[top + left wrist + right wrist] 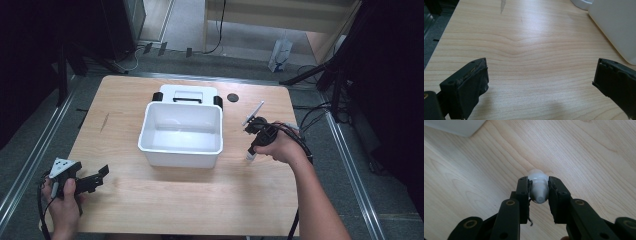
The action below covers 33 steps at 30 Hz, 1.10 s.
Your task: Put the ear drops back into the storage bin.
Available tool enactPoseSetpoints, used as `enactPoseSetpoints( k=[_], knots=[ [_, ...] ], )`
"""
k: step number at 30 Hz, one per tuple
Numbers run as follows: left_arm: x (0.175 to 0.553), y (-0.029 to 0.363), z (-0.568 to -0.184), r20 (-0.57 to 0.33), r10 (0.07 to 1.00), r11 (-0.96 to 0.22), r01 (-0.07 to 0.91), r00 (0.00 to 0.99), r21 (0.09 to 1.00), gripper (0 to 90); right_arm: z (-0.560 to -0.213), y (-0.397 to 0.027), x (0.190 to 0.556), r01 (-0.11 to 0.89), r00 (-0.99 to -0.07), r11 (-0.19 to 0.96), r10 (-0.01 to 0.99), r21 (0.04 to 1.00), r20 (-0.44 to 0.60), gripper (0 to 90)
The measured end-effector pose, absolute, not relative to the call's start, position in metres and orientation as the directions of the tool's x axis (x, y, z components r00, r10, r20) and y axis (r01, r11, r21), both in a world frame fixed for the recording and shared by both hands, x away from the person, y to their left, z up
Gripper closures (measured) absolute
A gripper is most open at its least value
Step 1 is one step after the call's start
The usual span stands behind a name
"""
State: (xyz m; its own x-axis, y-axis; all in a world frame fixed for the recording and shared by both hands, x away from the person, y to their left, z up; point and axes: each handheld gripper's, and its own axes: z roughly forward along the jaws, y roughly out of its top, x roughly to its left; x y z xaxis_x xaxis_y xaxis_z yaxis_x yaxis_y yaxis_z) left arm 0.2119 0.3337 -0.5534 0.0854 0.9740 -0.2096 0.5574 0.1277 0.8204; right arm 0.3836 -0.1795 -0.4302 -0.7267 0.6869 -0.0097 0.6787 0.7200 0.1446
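Now, stage of work: the pick looks made, the drop-off not yet (my reading of the grip and the empty bin).
Right gripper (538, 191): jaws clamped on a small white plastic tube with a rounded end (538, 187), held at centre frame in the right gripper view.
Tube's place: right of centre in the high view (251, 154), low against the light wooden table (165, 200), just right of the bin; whether it touches the wood I cannot tell.
White rectangular plastic bin (180, 148): centre of the high view, nothing inside it.
White lid with black latches (189, 93): just above the bin in the high view.
Left gripper (98, 178): lower left of the high view, jaws wide apart, holding nothing.
Left to do: likely carry the tube over the rim and let go.
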Motion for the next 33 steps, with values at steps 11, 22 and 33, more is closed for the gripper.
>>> enactPoseSetpoints(
  k=[11,22,33],
  knots=[
    [0.213,0.333,-0.553,-0.209,0.974,0.127,0.556,0.087,0.822,0.5,-0.394,-0.169,0.385,0.659,-0.742,0.732,0.67,0.172,-0.005,72.1],
    [0.214,0.333,-0.553,-0.214,0.973,0.13,0.551,0.09,0.824,0.5,-0.366,-0.154,0.389,0.633,-0.763,0.749,0.647,0.194,-0.008,72.1],
    [0.214,0.334,-0.553,-0.222,0.971,0.137,0.554,0.09,0.822,0.5,-0.33,-0.134,0.393,0.597,-0.786,0.774,0.617,0.21,-0.04,72.2]
  ],
)
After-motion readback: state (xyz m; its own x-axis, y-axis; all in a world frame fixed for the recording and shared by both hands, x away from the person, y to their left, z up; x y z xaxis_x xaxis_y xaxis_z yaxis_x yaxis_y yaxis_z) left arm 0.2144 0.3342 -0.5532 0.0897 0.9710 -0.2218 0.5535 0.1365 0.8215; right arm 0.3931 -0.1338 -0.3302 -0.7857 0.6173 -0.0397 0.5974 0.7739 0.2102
